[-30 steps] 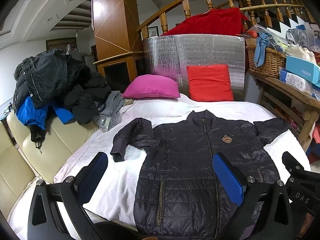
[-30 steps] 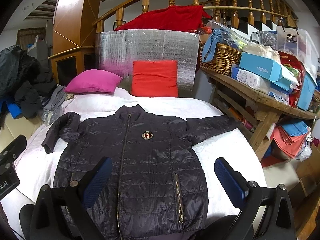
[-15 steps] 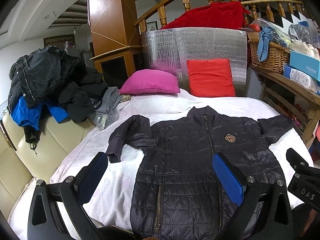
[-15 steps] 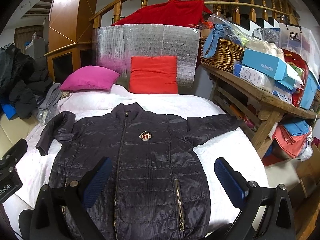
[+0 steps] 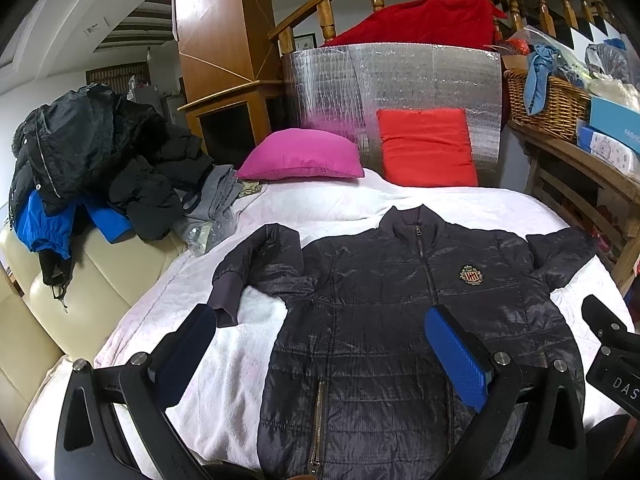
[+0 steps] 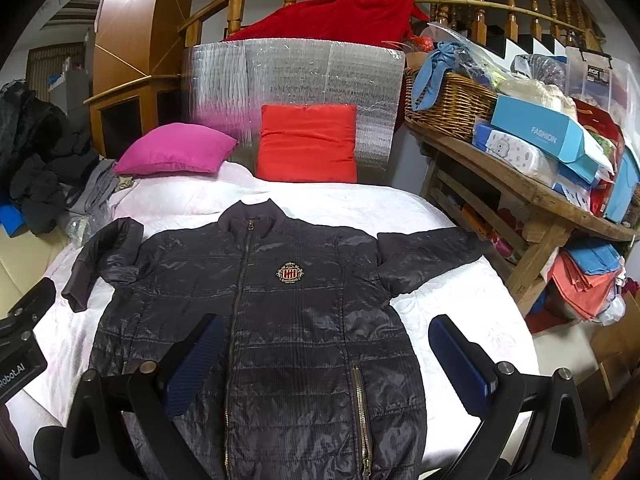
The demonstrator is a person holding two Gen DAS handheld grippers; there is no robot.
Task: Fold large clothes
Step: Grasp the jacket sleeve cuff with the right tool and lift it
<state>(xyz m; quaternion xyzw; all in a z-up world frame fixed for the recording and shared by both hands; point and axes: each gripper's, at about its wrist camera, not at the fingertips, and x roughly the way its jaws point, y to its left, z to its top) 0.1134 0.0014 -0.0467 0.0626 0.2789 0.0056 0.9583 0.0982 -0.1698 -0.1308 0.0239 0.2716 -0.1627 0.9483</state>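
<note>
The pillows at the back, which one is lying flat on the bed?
The pink pillow is lying flat on the white bedcover. The red pillow beside it stands upright, leaning against the shiny silver sheet.

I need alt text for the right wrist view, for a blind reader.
A dark quilted jacket lies flat, zipped, on a white bed, with the open right claw above its hem. Pink and red pillows sit behind.

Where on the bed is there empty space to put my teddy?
Bare white cover lies between the jacket collar and the pink pillow and red pillow, and beside the jacket's right edge. The clothes pile crowds the left side.
</note>
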